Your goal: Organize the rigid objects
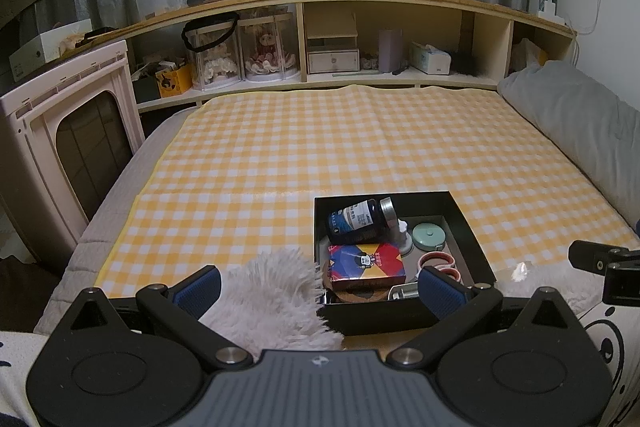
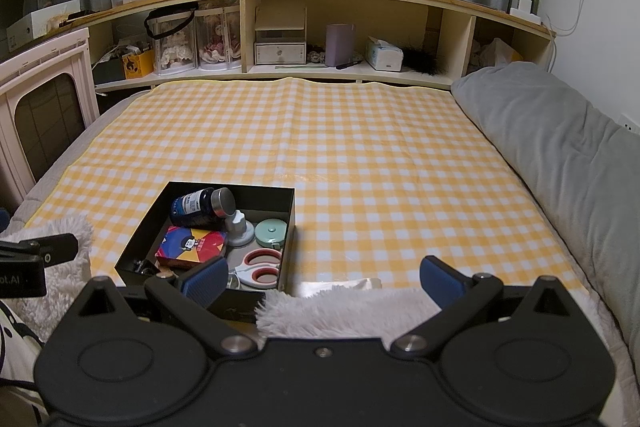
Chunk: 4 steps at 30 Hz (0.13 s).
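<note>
A black open box [image 1: 464, 223] [image 2: 289, 203] sits on the yellow checked cloth near the bed's front edge. In it lie a dark blue bottle [image 1: 356, 221] [image 2: 194, 207], a colourful card box [image 1: 366, 261] [image 2: 191, 245], a mint tape measure [image 1: 429, 235] [image 2: 271, 231], red-handled scissors [image 1: 440, 263] [image 2: 260, 267] and a white suction hook [image 2: 239, 227]. My left gripper [image 1: 320, 287] is open and empty, just in front of the box. My right gripper [image 2: 322, 281] is open and empty, to the right of the box's near corner.
A white fluffy rug [image 1: 272, 291] [image 2: 340, 311] lies at the front edge. A grey pillow [image 2: 560, 147] runs along the right. A pink storage crate [image 1: 64, 131] stands at the left. A shelf headboard [image 2: 320, 39] with dolls, tissue boxes and boxes is at the back.
</note>
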Tool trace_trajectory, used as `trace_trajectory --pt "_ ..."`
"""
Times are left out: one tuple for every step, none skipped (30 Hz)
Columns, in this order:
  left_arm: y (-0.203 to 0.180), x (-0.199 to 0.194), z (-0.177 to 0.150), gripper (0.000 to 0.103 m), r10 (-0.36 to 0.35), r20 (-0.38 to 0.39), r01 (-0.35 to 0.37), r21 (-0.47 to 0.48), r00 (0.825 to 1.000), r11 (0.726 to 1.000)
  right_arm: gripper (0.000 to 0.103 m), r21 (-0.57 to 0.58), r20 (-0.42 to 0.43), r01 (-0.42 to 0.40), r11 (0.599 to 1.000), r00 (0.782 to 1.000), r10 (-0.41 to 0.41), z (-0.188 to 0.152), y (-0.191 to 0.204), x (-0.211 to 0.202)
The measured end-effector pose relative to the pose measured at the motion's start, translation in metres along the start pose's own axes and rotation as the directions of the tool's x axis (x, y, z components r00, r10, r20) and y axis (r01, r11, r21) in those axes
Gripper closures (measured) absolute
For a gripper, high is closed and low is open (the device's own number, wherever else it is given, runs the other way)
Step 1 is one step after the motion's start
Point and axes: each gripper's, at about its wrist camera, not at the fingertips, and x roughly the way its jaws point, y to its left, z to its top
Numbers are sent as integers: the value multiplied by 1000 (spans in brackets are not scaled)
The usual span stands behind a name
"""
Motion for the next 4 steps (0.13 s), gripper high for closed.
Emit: trace_trajectory --pt "1 -1 0 0 -1 2 1 -2 1000 1000 0 0 0 0 1000 1000 0 0 0 0" --pt "1 0 1 0 0 2 0 -5 1000 1000 0 0 0 0 1000 1000 0 0 0 0" --pt "1 0 0 0 2 1 -2 -6 1000 1000 0 0 0 0 1000 1000 0 0 0 0" --pt "1 0 0 0 3 1 -3 -6 1000 1000 0 0 0 0 1000 1000 0 0 0 0"
